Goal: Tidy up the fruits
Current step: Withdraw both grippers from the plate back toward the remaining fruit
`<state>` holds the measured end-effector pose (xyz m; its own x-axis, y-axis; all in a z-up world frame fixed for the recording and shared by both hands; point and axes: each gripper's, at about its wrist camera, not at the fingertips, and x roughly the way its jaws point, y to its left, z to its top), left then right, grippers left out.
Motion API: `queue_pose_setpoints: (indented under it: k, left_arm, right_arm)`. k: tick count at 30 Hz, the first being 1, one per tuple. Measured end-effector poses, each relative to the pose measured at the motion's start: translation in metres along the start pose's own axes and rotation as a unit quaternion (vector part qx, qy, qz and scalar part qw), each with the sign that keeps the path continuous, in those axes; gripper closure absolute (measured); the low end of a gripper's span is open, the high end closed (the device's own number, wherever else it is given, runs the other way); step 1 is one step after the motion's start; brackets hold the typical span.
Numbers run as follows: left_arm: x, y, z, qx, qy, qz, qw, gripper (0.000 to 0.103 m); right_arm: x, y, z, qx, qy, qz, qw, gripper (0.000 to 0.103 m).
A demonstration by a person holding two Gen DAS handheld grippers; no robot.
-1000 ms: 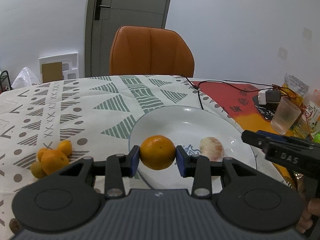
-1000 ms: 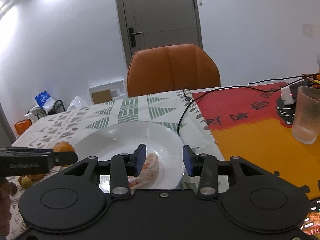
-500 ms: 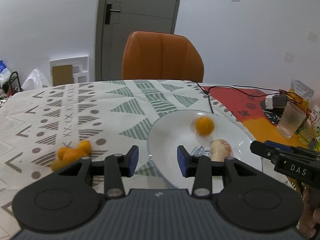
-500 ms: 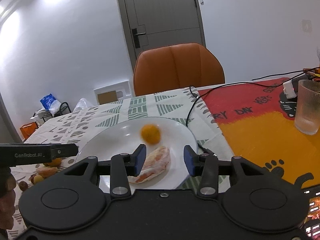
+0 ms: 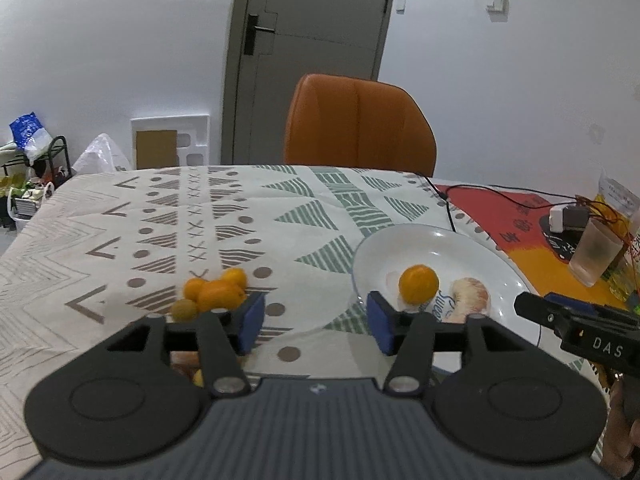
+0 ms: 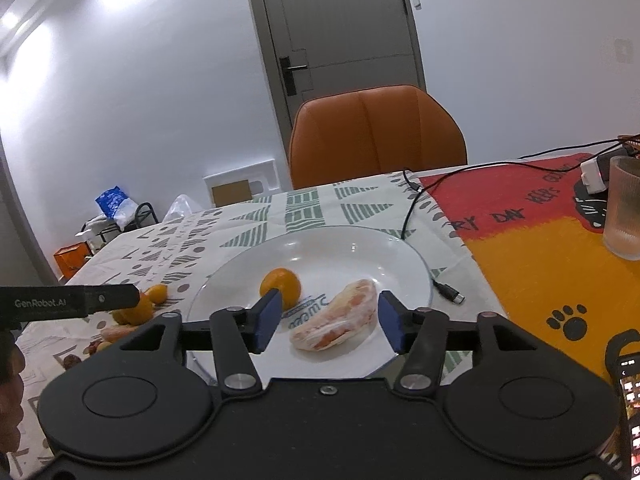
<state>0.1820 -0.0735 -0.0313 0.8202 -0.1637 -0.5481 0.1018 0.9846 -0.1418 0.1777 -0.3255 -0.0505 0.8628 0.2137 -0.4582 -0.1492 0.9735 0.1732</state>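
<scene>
Orange (image 5: 418,283) and peeled segment (image 6: 338,320) resting on plate (image 6: 360,244), well apart from fruit pile (image 5: 214,294) on cloth (image 5: 168,216). Segment long axis running lower left to upper right in right view. Left gripper (image 5: 316,322): jaws just widened, apart, holding nothing. Right gripper (image 6: 328,320): jaws just widened, apart, straddling segment without contact.

The left hand-held gripper (image 5: 316,326) has a black body with two round discs, silver screws, a ribbed grey top and blue pads (image 5: 251,322). The right hand-held gripper (image 6: 327,322) looks the same, with white "DAS" lettering on its side.
</scene>
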Motion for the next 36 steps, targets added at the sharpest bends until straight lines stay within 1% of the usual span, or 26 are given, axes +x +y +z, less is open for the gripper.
queue_pose_setpoints:
  k: [2, 5, 6, 9, 11, 13, 16, 21, 28, 36]
  left_arm:
    - [-0.005, 0.005, -0.001, -0.006, -0.005, 0.005, 1.0, 0.037]
    - [-0.013, 0.013, -0.002, -0.018, -0.01, 0.015, 0.9997, 0.029]
    - [-0.016, 0.016, -0.003, -0.02, -0.012, 0.017, 0.9996, 0.029]
    - [-0.023, 0.023, -0.004, -0.026, -0.018, 0.028, 0.9991, 0.025]
    - [-0.028, 0.028, -0.005, -0.03, -0.02, 0.034, 0.9988, 0.023]
    - [-0.033, 0.033, -0.007, -0.032, -0.022, 0.039, 0.9985, 0.022]
    - [-0.04, 0.04, -0.009, -0.036, -0.026, 0.045, 0.998, 0.021]
    - [-0.049, 0.054, -0.015, -0.046, -0.027, 0.058, 0.9969, 0.021]
    - [-0.058, 0.071, -0.024, -0.058, -0.029, 0.073, 0.9952, 0.021]
    - [-0.063, 0.084, -0.034, -0.068, -0.026, 0.08, 0.9941, 0.021]
  right_arm:
    - [-0.003, 0.004, -0.001, -0.003, -0.001, 0.004, 1.0, 0.045]
    - [-0.005, 0.009, -0.002, -0.003, 0.0, 0.008, 1.0, 0.041]
    - [-0.006, 0.011, -0.002, -0.004, 0.001, 0.01, 1.0, 0.039]
    - [-0.008, 0.015, -0.003, -0.004, 0.0, 0.016, 1.0, 0.027]
    - [-0.01, 0.019, -0.003, -0.006, -0.002, 0.021, 1.0, 0.022]
    - [-0.011, 0.022, -0.004, -0.005, -0.002, 0.025, 1.0, 0.014]
    - [-0.014, 0.028, -0.004, -0.006, -0.005, 0.033, 0.999, 0.009]
    - [-0.016, 0.039, -0.005, -0.012, -0.005, 0.045, 0.999, 0.006]
    - [-0.017, 0.057, -0.008, -0.028, -0.002, 0.064, 0.998, 0.006]
    - [-0.015, 0.075, -0.01, -0.043, 0.004, 0.08, 0.996, 0.006]
